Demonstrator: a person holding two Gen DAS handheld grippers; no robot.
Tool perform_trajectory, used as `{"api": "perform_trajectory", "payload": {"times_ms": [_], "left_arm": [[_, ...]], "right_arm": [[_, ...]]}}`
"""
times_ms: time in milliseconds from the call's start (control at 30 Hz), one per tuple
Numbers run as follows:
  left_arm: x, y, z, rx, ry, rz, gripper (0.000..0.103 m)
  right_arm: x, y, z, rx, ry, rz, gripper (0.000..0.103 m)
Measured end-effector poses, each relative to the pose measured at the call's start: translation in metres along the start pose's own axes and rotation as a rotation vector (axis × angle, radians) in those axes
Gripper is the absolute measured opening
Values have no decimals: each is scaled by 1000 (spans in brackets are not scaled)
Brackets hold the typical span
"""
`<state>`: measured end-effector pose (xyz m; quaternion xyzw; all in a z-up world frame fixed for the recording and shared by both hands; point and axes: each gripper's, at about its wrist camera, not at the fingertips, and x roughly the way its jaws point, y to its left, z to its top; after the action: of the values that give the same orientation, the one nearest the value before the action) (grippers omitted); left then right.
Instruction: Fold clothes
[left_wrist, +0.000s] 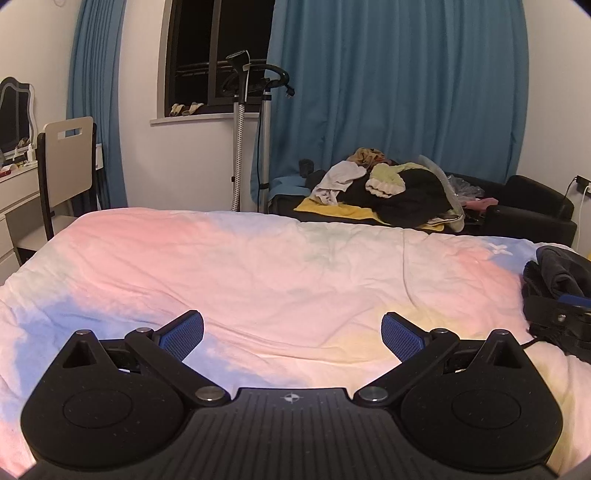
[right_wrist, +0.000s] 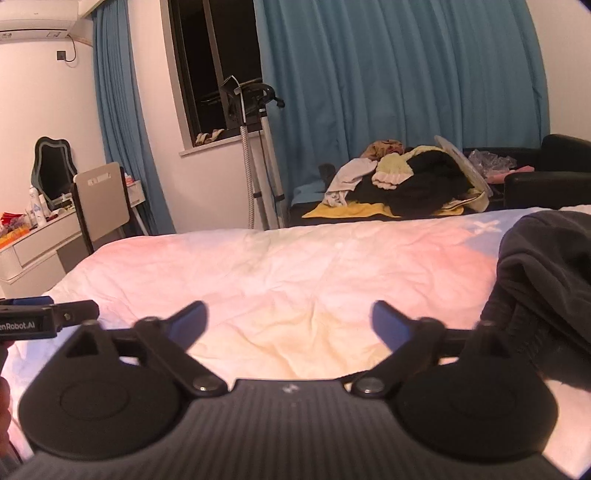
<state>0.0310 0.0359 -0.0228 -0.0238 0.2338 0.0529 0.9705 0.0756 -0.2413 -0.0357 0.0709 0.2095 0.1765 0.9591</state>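
Note:
A dark garment (right_wrist: 543, 280) lies bunched on the pastel bedspread (right_wrist: 288, 266) at the right, just right of my right gripper (right_wrist: 290, 326). That gripper is open with nothing between its blue pads, hovering low over the bed. My left gripper (left_wrist: 291, 334) is open too, over bare bedspread (left_wrist: 258, 273). In the left wrist view the dark garment (left_wrist: 554, 273) shows at the far right edge, with the right gripper (left_wrist: 565, 314) in front of it. The left gripper (right_wrist: 33, 317) shows at the left edge of the right wrist view.
Beyond the bed's far edge a black sofa (left_wrist: 524, 199) carries a heap of clothes (left_wrist: 391, 188). A garment steamer stand (left_wrist: 243, 110) rises by the window. A chair (left_wrist: 66, 162) and a white dresser (left_wrist: 14, 192) stand at the left. Blue curtains (left_wrist: 399, 85) hang behind.

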Motion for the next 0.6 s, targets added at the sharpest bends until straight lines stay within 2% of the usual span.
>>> {"api": "perform_trajectory", "payload": {"times_ms": [600], "left_arm": [[-7,-2,-2,10,9,8,103]], "right_arm": [[-5,6,-5,-66,-28,-35,103]]}}
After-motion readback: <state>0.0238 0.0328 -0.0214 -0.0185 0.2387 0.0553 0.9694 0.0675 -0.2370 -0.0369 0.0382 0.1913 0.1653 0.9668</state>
